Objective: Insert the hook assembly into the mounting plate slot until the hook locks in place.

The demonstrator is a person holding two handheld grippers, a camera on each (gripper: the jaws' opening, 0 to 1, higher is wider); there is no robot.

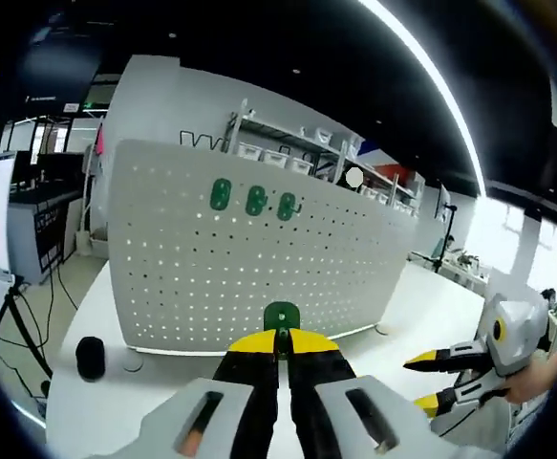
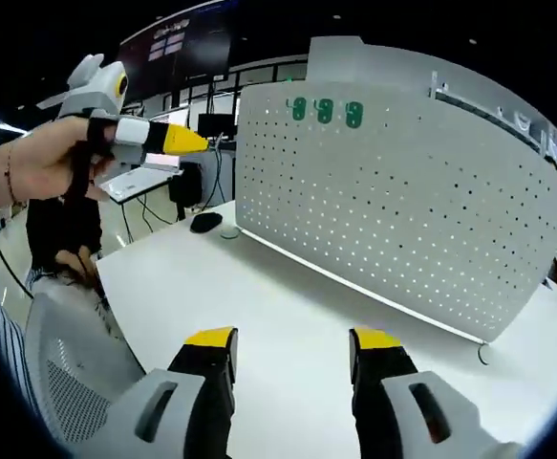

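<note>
Left tool point(image 1: 281, 346) gripping green hook point(image 1: 281, 316)

white table point(image 2: 288, 316) | black round object point(image 1: 91, 357) | shelving point(image 1: 297, 143) | mesh chair point(image 2: 68, 368)

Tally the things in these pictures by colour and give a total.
Green hooks: 4, three on the pegboard, one in the left tongs
White pegboard: 1
White table: 1
Black round object: 1
Total: 7
</note>
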